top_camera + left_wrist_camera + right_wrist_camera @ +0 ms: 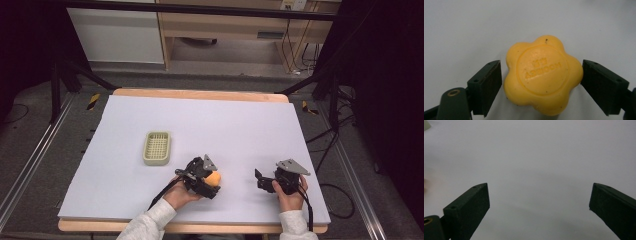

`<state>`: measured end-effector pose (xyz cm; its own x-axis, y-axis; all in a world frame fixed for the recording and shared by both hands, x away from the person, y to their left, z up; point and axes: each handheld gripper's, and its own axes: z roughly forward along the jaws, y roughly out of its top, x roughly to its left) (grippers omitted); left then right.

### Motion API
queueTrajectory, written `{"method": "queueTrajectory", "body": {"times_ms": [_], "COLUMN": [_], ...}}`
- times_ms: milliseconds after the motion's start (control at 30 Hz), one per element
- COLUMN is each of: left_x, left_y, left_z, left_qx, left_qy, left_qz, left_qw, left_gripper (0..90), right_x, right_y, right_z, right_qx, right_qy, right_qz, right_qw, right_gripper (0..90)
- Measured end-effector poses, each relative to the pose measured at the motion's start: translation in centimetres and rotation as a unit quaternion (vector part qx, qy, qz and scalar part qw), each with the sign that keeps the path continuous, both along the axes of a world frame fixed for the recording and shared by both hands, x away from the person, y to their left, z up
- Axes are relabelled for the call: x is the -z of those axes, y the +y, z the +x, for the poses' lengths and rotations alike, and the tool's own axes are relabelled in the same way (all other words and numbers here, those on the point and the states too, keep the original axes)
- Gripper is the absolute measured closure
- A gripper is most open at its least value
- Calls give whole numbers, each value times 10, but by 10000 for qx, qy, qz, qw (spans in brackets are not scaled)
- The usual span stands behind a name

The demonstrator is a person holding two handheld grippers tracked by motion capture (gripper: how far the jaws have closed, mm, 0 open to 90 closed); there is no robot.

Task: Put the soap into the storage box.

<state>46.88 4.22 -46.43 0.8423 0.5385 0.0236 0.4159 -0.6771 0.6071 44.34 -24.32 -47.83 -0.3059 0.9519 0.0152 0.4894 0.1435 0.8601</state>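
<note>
Looking down from the high view, a white-covered counter (200, 130) carries a small cream basket (157, 148) with a gridded floor, left of centre. Near the front edge, the left gripper (212, 181) is held in the person's left hand (181, 194), and a yellow-orange soap (214, 178) sits between its fingers on the counter. The right gripper (261, 180) is well apart to the right, held in the right hand (290, 196), its fingers pointing left over bare counter.

From the left gripper view, the flower-shaped soap (543, 75) lies flat on the white surface with raised lettering on its round face. The fingers (486, 86) stand wide on either side of it; the right one is touching or just beside the soap's edge, the left one has a thin gap, so nothing is clamped.

From the right gripper view, the fingers (467, 213) are spread wide with bare white counter between them, gripping nothing. A cream corner of the basket (426, 125) shows at top left.
</note>
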Motion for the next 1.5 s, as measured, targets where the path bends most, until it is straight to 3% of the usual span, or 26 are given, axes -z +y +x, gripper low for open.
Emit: {"method": "queueTrajectory", "body": {"times_ms": [600, 733, 1500], "left_x": [2, 2, 1], "left_y": [-8, -10, -13], "left_z": [7, 9, 12], "left_qx": [131, 177, 221], "left_qy": [36, 128, 252], "left_qz": [219, 235, 383], "left_qw": [9997, 9995, 9987], "left_gripper": [216, 247, 255], "right_x": [0, 0, 0], "right_y": [-1, -1, -1], "right_z": [0, 1, 1], "right_qx": [7, 5, -2], "right_qy": [-3, 7, 23], "right_qz": [27, 40, 66], "right_qw": [10000, 10000, 10000], "right_gripper": [34, 35, 36]}}
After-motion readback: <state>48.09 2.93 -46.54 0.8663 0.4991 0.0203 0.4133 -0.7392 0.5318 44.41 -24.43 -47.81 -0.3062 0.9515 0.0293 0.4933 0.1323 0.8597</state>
